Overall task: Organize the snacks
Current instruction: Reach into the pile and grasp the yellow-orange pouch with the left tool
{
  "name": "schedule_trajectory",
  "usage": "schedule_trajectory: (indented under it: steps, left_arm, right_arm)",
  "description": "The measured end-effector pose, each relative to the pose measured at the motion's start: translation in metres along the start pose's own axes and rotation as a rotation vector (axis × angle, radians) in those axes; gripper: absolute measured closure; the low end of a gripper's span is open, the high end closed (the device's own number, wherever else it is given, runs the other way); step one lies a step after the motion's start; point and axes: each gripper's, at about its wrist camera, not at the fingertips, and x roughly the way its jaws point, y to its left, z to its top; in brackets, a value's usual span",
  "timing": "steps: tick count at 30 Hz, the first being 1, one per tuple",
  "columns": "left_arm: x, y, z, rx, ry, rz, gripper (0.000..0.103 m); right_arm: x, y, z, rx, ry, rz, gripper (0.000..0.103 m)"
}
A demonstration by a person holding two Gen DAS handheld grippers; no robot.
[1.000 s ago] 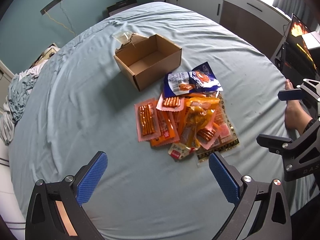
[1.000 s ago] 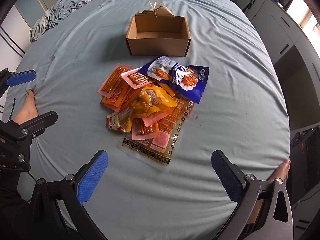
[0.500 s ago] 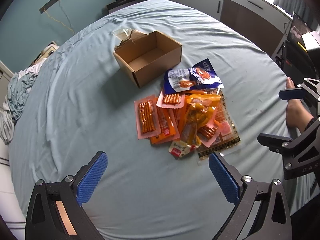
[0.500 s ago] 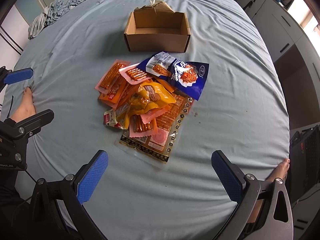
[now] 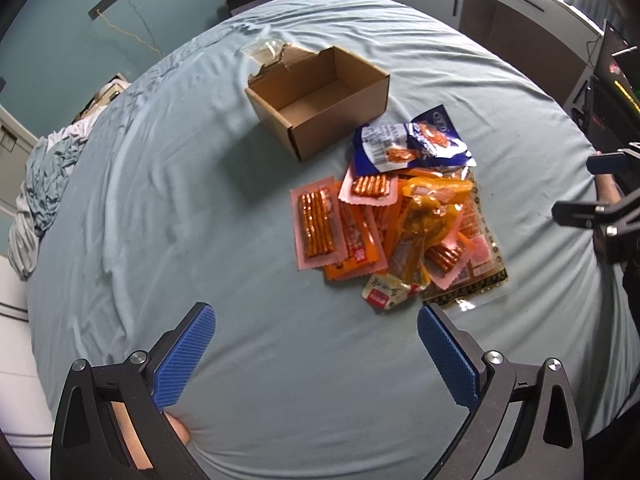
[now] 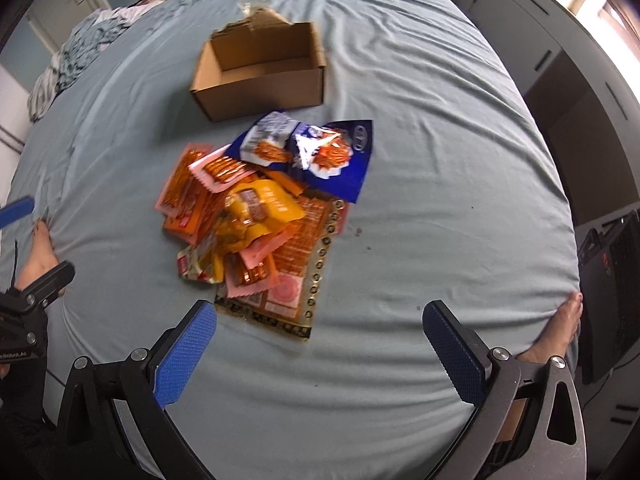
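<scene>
I see a bed (image 5: 168, 208) under a wrinkled pale blue sheet, with one open, empty cardboard box (image 5: 320, 100) above centre of the frame and a heap of glossy snack packets (image 5: 396, 220) just below it, a blue bag (image 5: 412, 144) topmost. My left gripper (image 5: 316, 356) and right gripper (image 6: 320, 356) both hover with blue ribbed pads wide apart, holding nothing. Only the left view shows teal wall; only the right shows two bare feet at the bed's edges.
</scene>
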Motion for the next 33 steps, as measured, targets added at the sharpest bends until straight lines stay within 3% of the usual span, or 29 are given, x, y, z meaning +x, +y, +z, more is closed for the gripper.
schedule_trajectory:
  steps: [8, 12, 18, 21, 24, 27, 29, 33]
  left_arm:
    - [0.018, 0.01, -0.003, -0.021, 0.055, -0.001, 0.0]
    - [0.025, 0.013, -0.002, -0.037, 0.073, -0.016, 0.0]
    - [0.04, 0.007, -0.001, -0.03, 0.111, -0.02, 0.0]
    - [0.056, -0.007, 0.003, -0.028, 0.162, -0.117, 0.0]
    - [0.071, -0.029, 0.012, 0.015, 0.138, -0.156, 0.0]
    - [0.086, -0.057, 0.025, 0.091, 0.057, -0.199, 0.0]
    - [0.099, -0.069, 0.03, 0.131, 0.019, -0.187, 0.0]
    - [0.139, -0.083, 0.037, 0.169, 0.058, -0.167, 0.012]
  right_arm:
    - [0.046, -0.015, 0.025, 0.124, 0.103, 0.102, 0.0]
    - [0.07, -0.005, 0.043, 0.107, 0.128, 0.153, 0.0]
    - [0.101, -0.003, 0.069, 0.074, 0.097, 0.058, 0.0]
    - [0.113, -0.009, 0.072, 0.072, 0.085, 0.023, 0.0]
    - [0.128, -0.017, 0.066, 0.075, 0.106, 0.023, 0.0]
    - [0.14, -0.03, 0.057, 0.088, 0.134, 0.058, 0.0]
    - [0.146, -0.042, 0.051, 0.118, 0.153, 0.11, 0.0]
    - [0.151, -0.062, 0.04, 0.164, 0.163, 0.224, 0.0]
